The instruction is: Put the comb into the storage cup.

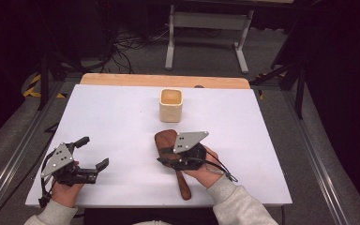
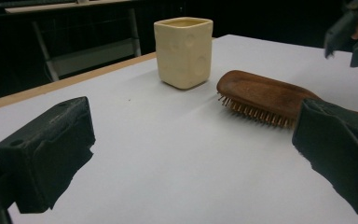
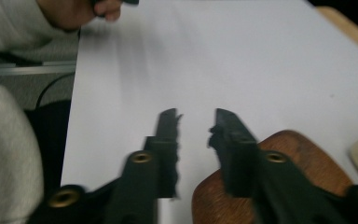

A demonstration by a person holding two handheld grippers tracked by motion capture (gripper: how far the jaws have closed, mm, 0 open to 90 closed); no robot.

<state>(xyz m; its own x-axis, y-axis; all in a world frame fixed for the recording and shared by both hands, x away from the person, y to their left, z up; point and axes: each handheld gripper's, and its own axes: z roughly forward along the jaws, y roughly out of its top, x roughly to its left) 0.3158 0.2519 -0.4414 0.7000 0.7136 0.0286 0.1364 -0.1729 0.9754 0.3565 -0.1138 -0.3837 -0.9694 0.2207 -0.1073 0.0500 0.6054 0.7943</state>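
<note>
In the high view, a white table top (image 1: 122, 126) is seen, edged at its far side by a pale wooden strip (image 1: 164, 80). Grey floor, black cables and the legs of a grey frame (image 1: 206, 35) are seen beyond it in a dark room. A cream square cup (image 1: 171, 105) stands upright near the far middle. Nearer the person, a brown wooden hairbrush (image 1: 171, 157) lies on the table, its handle pointing towards the near edge. The right gripper (image 1: 168, 157) is held over the brush head, its grey plate on top; whether its jaws touch the brush cannot be told here. The left gripper (image 1: 91, 152) rests well apart at the left, its jaws spread wide with nothing between them.

In the left gripper view, the two black jaws are seen far apart over bare white table. The cup stands beyond them, and the hairbrush (image 2: 261, 98) lies bristles down just to the right of it, apart from it.

In the right gripper view, which is blurred, the jaws are seen close together yet with a narrow gap, bare table showing between their tips; nothing is pinched. The brush head (image 3: 303, 158) lies under and beside the right-hand jaw. A grey sleeve (image 3: 4, 154) is seen at the left.

No writing can be read.
</note>
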